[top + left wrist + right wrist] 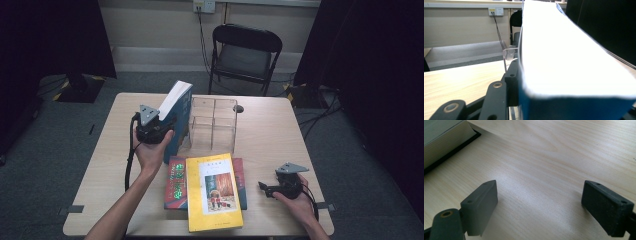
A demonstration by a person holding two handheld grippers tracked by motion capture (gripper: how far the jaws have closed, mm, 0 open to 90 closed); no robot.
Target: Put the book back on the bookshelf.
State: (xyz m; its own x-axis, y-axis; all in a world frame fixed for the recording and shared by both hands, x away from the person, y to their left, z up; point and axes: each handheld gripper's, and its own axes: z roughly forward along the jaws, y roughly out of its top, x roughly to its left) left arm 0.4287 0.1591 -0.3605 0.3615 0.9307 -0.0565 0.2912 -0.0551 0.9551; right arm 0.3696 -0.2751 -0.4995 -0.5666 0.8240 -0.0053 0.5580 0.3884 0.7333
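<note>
A thick blue book (176, 117) with white pages is held upright, slightly tilted, just beside the clear acrylic organizer (212, 125).

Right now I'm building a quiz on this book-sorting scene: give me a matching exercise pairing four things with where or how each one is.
Things:
1. blue book
2. yellow book
3. clear organizer
4. right gripper

States:
A. fingers apart above bare table
B. lying flat on top of another book
C. standing empty at mid-table
D. held tilted in the left gripper

Pairs: 1-D, 2-B, 3-C, 4-A
</note>
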